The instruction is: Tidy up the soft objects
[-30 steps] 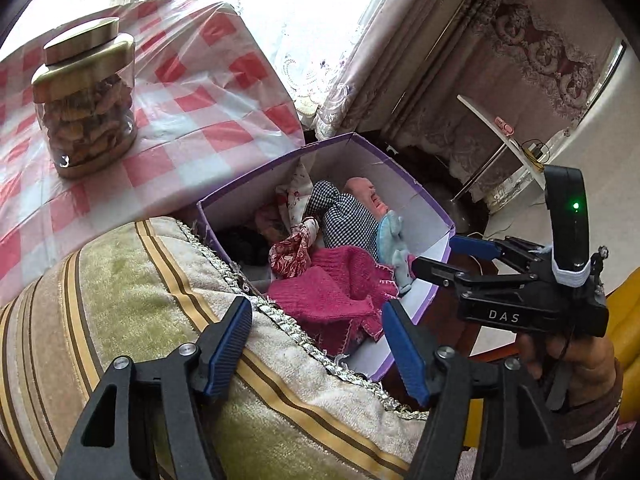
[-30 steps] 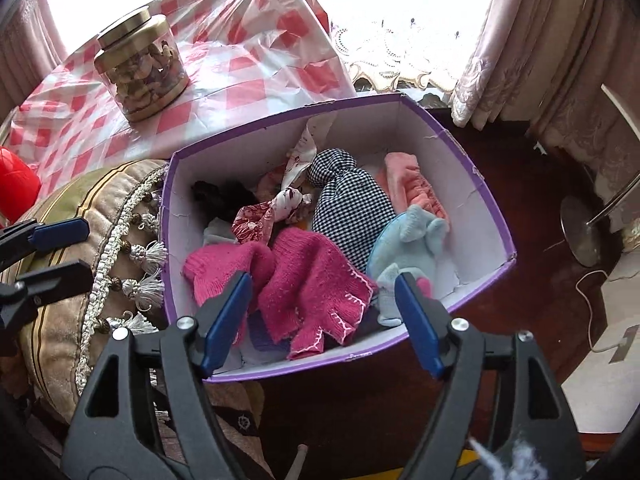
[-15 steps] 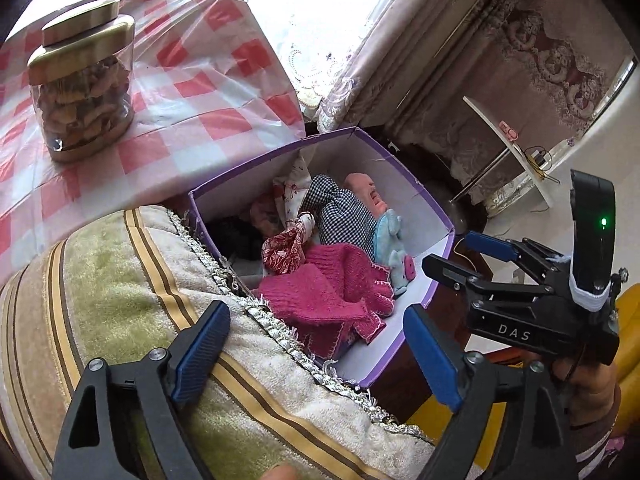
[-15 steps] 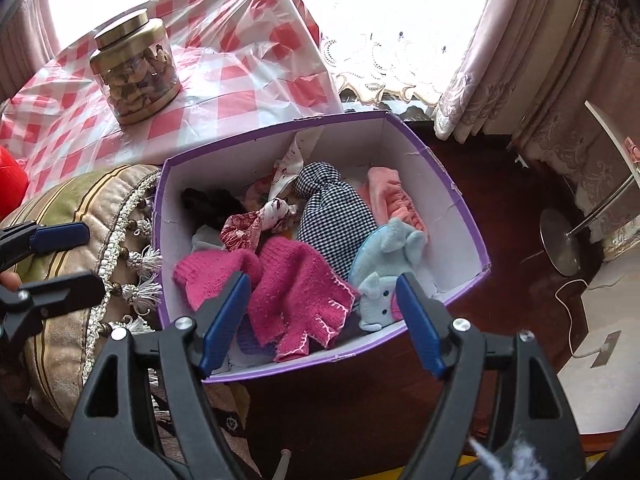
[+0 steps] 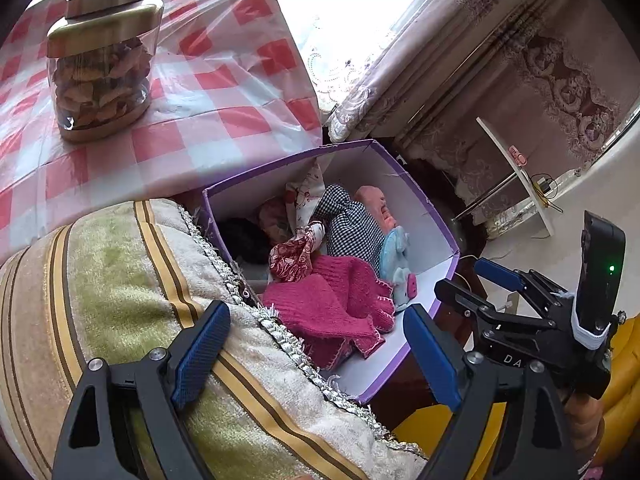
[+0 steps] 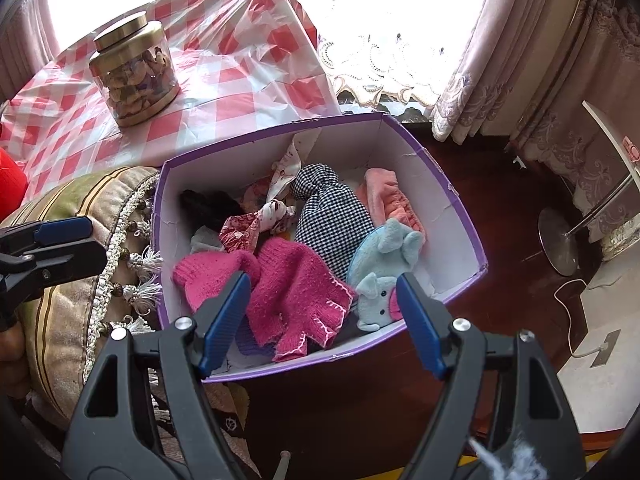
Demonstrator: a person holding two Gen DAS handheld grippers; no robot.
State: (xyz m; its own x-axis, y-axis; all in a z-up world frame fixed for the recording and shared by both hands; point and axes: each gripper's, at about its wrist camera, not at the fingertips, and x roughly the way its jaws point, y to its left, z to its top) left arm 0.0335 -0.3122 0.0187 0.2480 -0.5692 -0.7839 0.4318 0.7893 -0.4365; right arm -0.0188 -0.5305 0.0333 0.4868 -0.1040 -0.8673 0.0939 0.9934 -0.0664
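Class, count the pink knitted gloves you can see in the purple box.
2: both pink knitted gloves lie at the purple box's near end, one by the cushion-side wall, one beside it. Others may be buried.

One purple box (image 6: pixel 440 216) holds two pink knitted gloves (image 6: pixel 296 292), one checked cloth bundle (image 6: pixel 332 220), one blue plush toy (image 6: pixel 384 256), one peach towel (image 6: pixel 386 200) and one dark item (image 6: pixel 208 206). One jar (image 6: pixel 134 68) and one striped cushion (image 5: pixel 120 280) sit nearby.
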